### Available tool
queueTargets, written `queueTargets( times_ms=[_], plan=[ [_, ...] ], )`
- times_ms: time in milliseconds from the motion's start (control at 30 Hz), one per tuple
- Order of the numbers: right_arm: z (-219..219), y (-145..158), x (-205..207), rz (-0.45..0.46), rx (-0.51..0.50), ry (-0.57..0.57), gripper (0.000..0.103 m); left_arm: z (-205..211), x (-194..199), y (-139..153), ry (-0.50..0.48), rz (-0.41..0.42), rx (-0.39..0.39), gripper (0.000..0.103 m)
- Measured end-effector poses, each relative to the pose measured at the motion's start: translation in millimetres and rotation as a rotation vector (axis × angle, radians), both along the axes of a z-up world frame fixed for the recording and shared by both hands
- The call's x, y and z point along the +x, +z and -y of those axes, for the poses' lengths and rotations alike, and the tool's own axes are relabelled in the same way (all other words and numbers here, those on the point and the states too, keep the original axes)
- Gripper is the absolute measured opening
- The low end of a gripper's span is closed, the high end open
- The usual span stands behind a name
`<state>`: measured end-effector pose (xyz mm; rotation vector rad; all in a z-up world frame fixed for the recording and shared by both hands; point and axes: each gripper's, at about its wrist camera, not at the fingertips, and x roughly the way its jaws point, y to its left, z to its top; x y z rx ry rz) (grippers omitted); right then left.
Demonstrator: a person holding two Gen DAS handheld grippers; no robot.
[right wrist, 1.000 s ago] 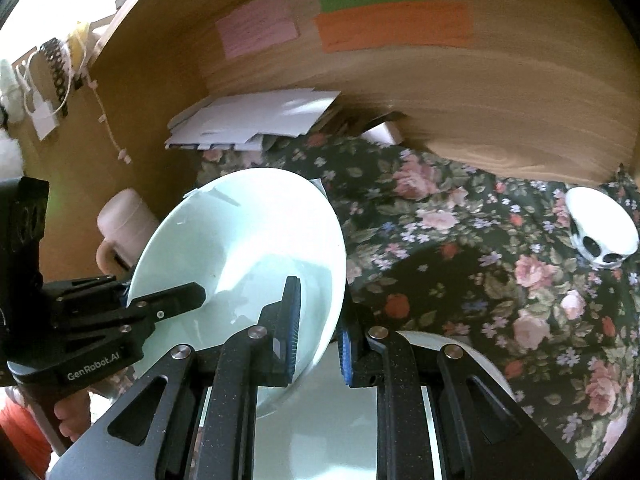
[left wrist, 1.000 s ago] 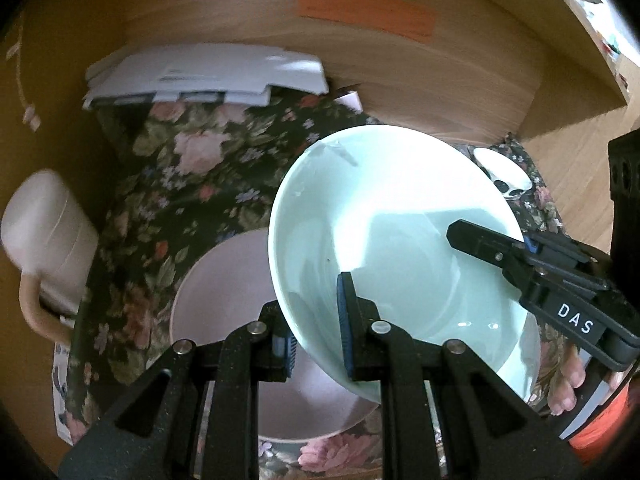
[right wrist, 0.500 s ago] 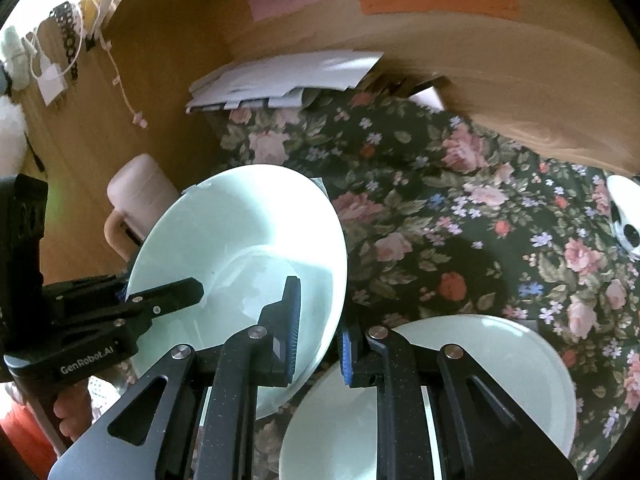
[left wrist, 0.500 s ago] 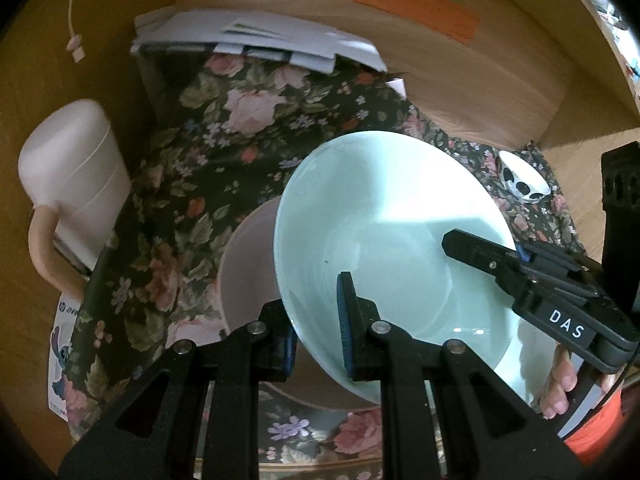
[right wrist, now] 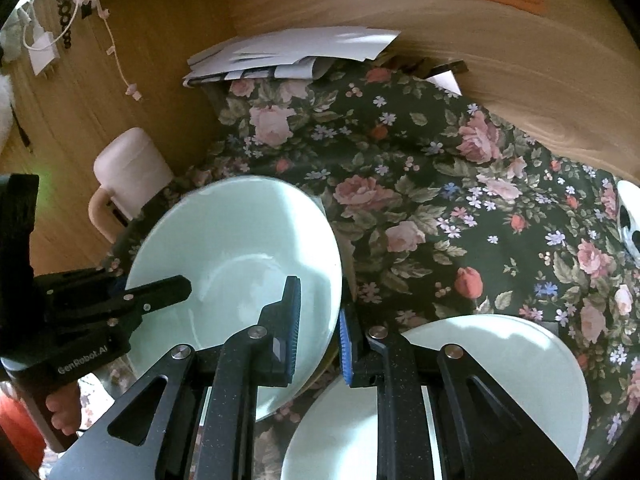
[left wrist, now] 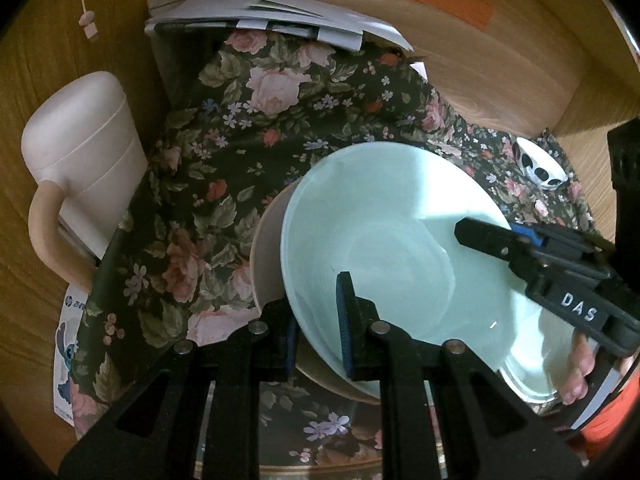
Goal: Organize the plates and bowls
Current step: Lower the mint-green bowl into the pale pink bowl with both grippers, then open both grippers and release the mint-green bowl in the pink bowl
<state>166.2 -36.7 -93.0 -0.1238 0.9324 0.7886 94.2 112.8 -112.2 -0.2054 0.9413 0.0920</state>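
Progress looks to be mid-stack, judging from how things lie. At the far left a pale pink mug (left wrist: 86, 160) stands on the wooden tabletop (left wrist: 36, 60) beside the floral cloth (left wrist: 224, 184), apart from the work. Next comes a beige bowl (left wrist: 266, 256) resting on the cloth, and the mint bowl (left wrist: 384, 248) is tilted over it, its lower edge inside or just above the beige rim (contact itself cannot be made out). Both tools hold this one bowl: the left tool (left wrist: 316, 320) is closed on the near-left rim, one pad inside and one outside, and the right tool (right wrist: 318, 332) pinches the opposite rim the same way, so the bowl hangs between them, not yet released.

Further right, in the right wrist view, a second pale green dish (right wrist: 492, 364) lies flat on the cloth, just beside the held bowl and unstacked. At the far right a small white bowl with black spots (left wrist: 540, 166) sits alone near the wooden back wall.

By my reading, seating the mint bowl and letting go is the step in hand; the flat dish and the spotted bowl probably remain to be gathered.
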Motion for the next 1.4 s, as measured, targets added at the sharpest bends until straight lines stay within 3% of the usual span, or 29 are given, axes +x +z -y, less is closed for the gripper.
queueTargets(
  times_ms=[233,533,600,667,700,900,933,1100,1400],
  plan=[
    [-1,-2,-1,0.007,-0.013,0.014,0.017,5,3,0,0.004,0.016,0.106,0.016],
    [0,-3,0,-0.002,-0.011,0.024,0.012,1,7,7,0.029,0.004,0.099,0.018],
    [2,-3,1,-0.005,-0.001,0.022,0.01,-3,7,11,0.043,0.017,0.085,0.024],
    [1,0,1,0.001,0.006,0.018,0.01,-4,4,19,0.055,0.054,0.104,0.041],
    [0,0,1,0.004,-0.003,0.018,0.01,-3,3,23,0.056,0.071,0.117,0.044],
    [-1,5,-6,0.076,-0.049,0.013,0.012,7,2,35,0.016,0.106,0.123,0.046],
    [1,7,-6,0.094,-0.051,0.007,0.013,9,2,37,0.01,0.113,0.113,0.047],
    [24,27,-3,0.156,-0.03,-0.049,0.04,24,4,45,-0.031,0.153,0.114,0.057],
    [87,64,14,0.249,-0.032,-0.199,0.048,65,20,68,-0.121,0.252,0.087,0.08]
  ],
)
